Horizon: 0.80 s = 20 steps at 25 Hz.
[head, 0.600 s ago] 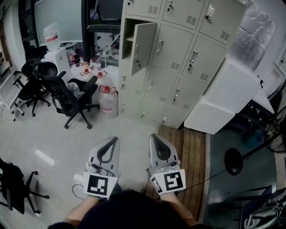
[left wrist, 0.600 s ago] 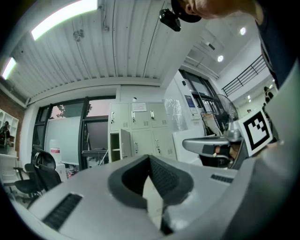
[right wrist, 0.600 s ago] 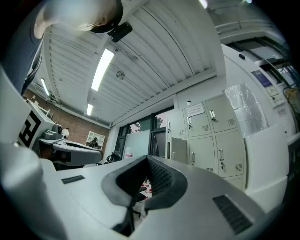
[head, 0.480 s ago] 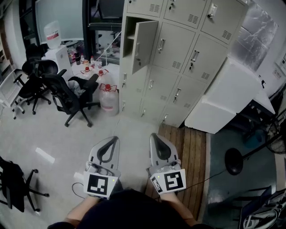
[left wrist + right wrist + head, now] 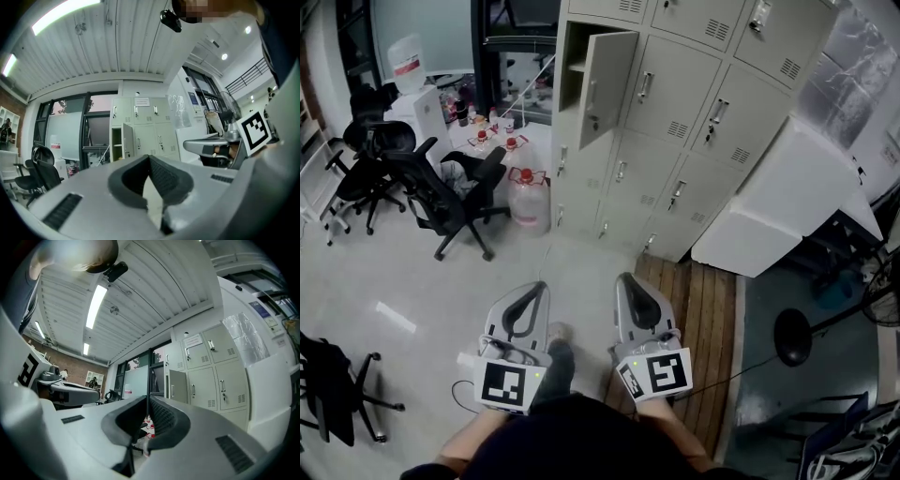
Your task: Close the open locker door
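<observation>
Both grippers held low, well short of the lockers.
The left gripper [image 5: 534, 291] and right gripper [image 5: 626, 281] sit side by side in front of the person, each with its fingers pressed together on nothing. Across the floor, the door [image 5: 606, 82] stands ajar in the left column of the lockers [image 5: 712, 141], well apart from both grippers. A chair [image 5: 441, 192] and a water jug [image 5: 528, 202] stand left of the lockers.
</observation>
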Motion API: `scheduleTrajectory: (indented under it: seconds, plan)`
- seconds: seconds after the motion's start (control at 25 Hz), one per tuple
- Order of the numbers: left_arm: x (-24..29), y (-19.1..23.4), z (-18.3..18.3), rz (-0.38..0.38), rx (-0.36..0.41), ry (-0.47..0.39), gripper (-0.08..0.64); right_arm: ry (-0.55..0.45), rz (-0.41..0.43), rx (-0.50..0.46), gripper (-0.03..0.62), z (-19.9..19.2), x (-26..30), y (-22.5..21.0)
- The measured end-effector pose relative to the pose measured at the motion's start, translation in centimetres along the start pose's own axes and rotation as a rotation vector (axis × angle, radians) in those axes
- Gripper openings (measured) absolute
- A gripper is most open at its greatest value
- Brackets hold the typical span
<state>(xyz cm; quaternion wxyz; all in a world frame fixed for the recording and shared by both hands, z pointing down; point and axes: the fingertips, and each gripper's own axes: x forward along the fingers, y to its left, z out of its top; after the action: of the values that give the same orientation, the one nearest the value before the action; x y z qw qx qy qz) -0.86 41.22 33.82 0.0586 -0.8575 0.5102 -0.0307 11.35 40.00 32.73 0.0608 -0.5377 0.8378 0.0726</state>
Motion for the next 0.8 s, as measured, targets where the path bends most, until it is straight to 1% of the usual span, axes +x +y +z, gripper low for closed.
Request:
scheduleTrajectory:
  seconds: [0.24, 0.28, 0.36, 0.6, 0.8]
  plan:
    - [5.8, 2.5, -0.8, 0.001, -0.026, 0.002, -0.002, 0.008, 0.031, 0.024, 0.02, -1.5, 5.0, -2.5]
    - [7.0, 3.1, -0.9, 0.002, -0.029, 0.002, -0.002, 0.006, 0.035, 0.027, 0.03, -1.6, 6.1, -3.1]
    - [9.4, 4.6, -0.9, 0.006, -0.029, 0.001, -0.002, 0.006, 0.042, 0.028, 0.08, -1.8, 8.6, -4.1]
    - [16.9, 8.8, -0.1, -0.003, -0.02, -0.011, -0.002, 0.004, 0.037, 0.022, 0.083, -1.7, 16.1, -7.5]
    - [22.3, 11.6, -0.1, -0.015, -0.026, -0.023, -0.002, 0.011, 0.029, 0.019, 0.083, -2.6, 21.3, -9.9]
